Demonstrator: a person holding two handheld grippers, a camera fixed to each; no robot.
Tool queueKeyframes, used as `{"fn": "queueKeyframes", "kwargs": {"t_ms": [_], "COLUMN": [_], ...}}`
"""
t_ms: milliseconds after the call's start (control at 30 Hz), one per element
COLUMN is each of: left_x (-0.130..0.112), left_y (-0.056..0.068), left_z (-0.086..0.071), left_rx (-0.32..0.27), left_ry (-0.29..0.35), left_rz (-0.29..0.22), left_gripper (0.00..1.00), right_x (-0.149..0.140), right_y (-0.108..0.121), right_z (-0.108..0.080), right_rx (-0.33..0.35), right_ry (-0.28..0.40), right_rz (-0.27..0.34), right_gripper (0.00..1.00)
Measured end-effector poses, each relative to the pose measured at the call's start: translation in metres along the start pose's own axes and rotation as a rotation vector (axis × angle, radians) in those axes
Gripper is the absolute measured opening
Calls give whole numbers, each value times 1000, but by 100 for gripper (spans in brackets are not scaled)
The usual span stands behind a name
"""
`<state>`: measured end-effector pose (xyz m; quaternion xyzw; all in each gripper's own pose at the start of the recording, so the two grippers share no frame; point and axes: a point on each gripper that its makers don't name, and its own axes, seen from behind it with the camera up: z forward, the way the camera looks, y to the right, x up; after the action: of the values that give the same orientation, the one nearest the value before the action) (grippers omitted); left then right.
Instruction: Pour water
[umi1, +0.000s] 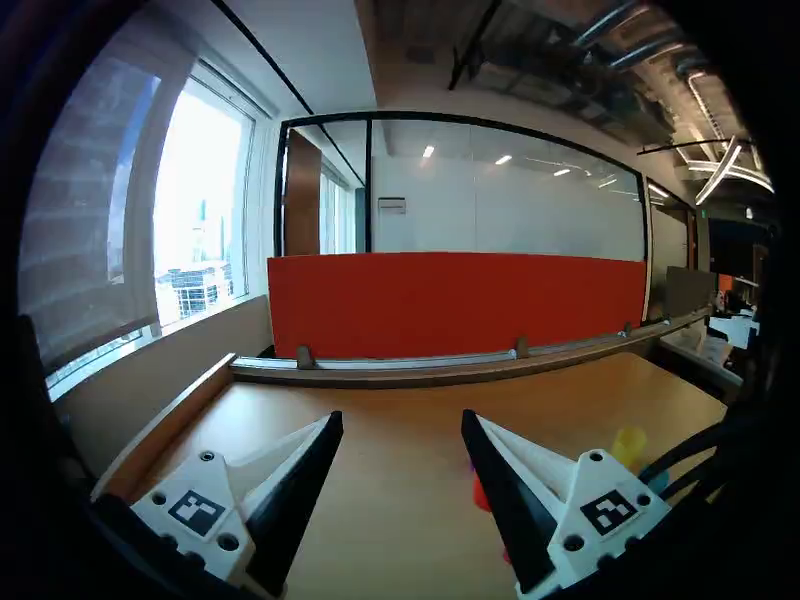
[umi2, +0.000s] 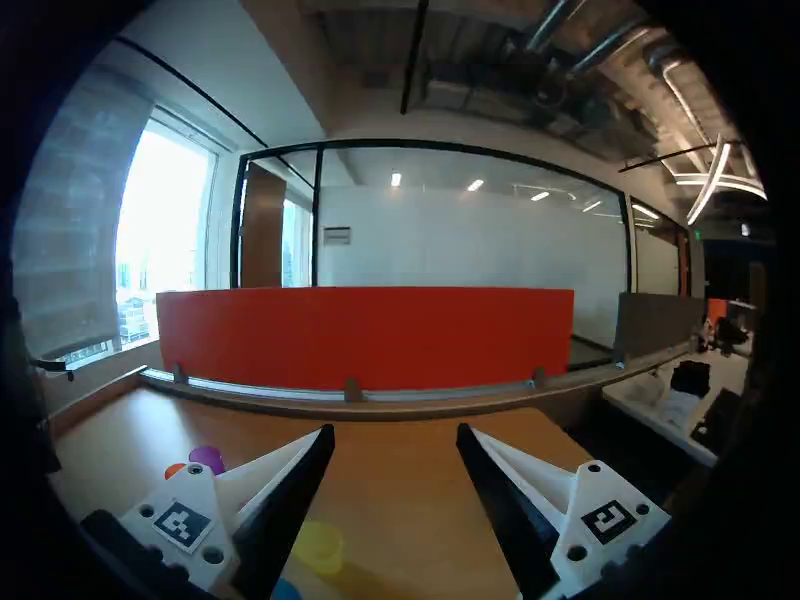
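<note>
Left tool (umi1: 400, 440) and right tool (umi2: 395, 445) hover over the bench (umi2: 430, 425), fingers apart, empty. The yellow cup (umi2: 320, 548) and purple cup (umi2: 207, 458) stand near its near edge. Clustered and probably light, one could tip if a finger clips it.

My left gripper (umi1: 401, 418) and right gripper (umi2: 395, 432) have white fingers (umi1: 270, 462), black inner pads (umi1: 300, 490), screws (umi1: 207, 456) and square black-and-white markers (umi1: 196, 511) low in frame.
</note>
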<state>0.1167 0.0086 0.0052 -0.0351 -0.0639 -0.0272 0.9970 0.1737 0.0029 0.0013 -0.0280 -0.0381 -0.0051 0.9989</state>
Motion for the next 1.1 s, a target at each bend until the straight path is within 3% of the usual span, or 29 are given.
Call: {"fn": "queueKeyframes", "kwargs": {"t_ms": [567,767,1100], "left_x": [-53,-62,-76], "left_y": [-3,-5,7], "left_z": [11,18,23], "left_rx": [14,27,31], "left_ry": [40,70,101], "left_rz": [-2,29,51], "left_gripper": [87,87,87], "right_x": [-33,-39,-51], "right_y": [-16,-18,-25], "right_z": [-6,-6,-7], "right_rx": [6,1,20], "right_ry": [23,20,3], "right_rz": [-35,-59,-61], "right_gripper": [95,96,96]}}
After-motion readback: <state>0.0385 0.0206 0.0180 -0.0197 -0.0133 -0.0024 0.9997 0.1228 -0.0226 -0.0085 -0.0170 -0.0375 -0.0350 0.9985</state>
